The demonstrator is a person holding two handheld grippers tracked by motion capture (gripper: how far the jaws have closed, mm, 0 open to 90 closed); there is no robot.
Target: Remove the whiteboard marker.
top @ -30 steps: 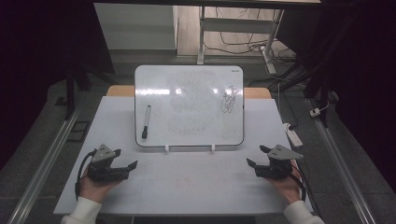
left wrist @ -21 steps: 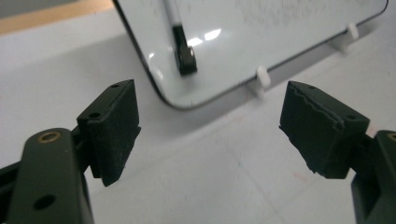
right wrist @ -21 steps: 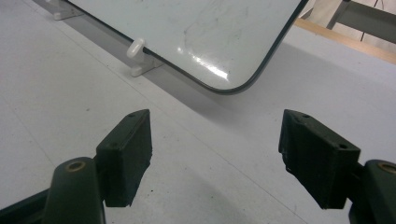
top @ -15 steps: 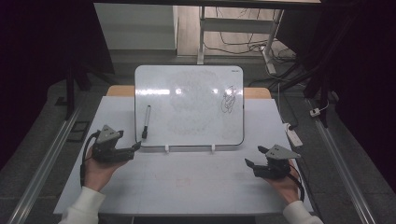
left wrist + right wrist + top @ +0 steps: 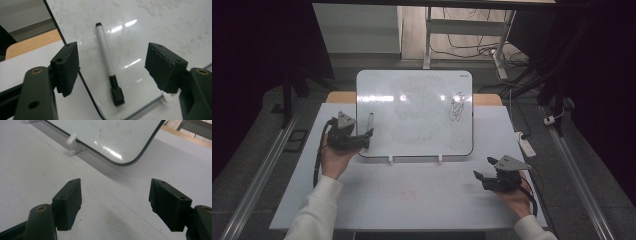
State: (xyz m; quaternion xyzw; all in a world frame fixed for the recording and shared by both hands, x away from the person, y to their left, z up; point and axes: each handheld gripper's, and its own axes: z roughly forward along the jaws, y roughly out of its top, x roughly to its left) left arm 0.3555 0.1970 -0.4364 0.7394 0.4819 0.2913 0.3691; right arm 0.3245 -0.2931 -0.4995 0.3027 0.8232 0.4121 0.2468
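Marker (image 5: 106, 62) lying flat on the whiteboard (image 5: 414, 112) near its left edge, mid-left of the high view, long axis running up and down the frame; in the left claw view centred between the two pads, dark clipped end toward the lens, small dark tip away. Body white or pale grey and slim, round in section, dark band and squarish black end piece at the near end; no label legible. Placement judged convenient for a straight pinch across the barrel, as the pen rests free of the board's frame. Left claw (image 5: 368, 136) brought over the board's lower left corner, jaws spread wide to either side of the marker and just been closing, pads not touching it; nothing pinched. Approach angle low and along the pen, presumably to straddle the barrel at mid-length. Whiteboard propped on small white feet, black scribble at its upper right, faint smears elsewhere. Right claw (image 5: 482, 177) resting on the white desk (image 5: 412, 200) at lower right, well apart from the board, jaws spread, empty, likely parked until needed.
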